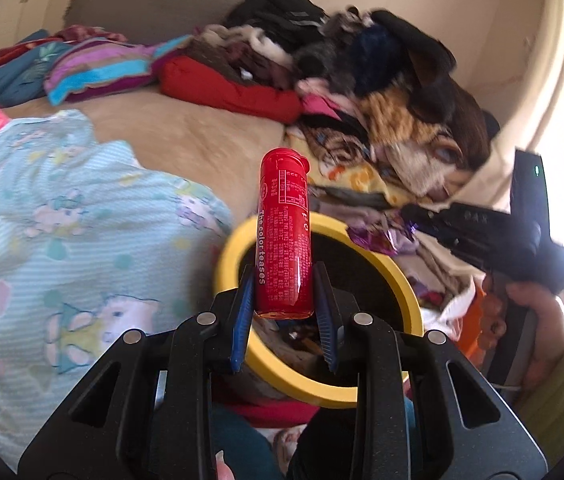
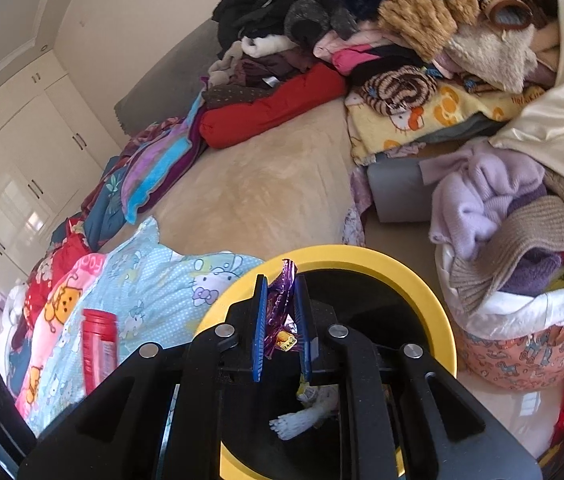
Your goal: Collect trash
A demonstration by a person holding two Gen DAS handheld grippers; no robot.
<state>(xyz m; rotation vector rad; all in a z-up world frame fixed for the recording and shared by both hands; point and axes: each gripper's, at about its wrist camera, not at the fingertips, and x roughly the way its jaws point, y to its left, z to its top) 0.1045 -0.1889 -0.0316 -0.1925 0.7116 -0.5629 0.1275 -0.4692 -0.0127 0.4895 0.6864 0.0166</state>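
A cluttered bedroom, seen from two handheld grippers poised over a round bin with a yellow rim (image 2: 421,276) that stands beside the bed.

The left gripper (image 1: 283,292) is clamped on the lower end of a red plastic tube (image 1: 283,232) with white lettering. The tube's long axis runs straight out along the fingers, tilting up and away, its capped end farthest from the hand. It sits above the near-left part of the bin's opening, so the bin mouth lies directly below and just beyond it.

The right gripper (image 2: 281,320) is pinched on a crumpled purple foil wrapper (image 2: 282,300), which stands upright between the blue pads (image 2: 260,328) and pokes out past their tips. This gripper also hangs over the bin's mouth, near its rim on the bed side. Both hands look about equally ready to drop their load; the wrapper seems slightly more centred over the opening.

Inside the bin, the lining is dark, and some pale scraps and mixed litter (image 2: 301,420) lie at the bottom.

Around it: a beige bed (image 2: 250,184) piled high with clothes, a pale blue cartoon-print blanket (image 1: 62,220), and a basket stuffed with knitwear (image 2: 521,344) standing just beside the bin.
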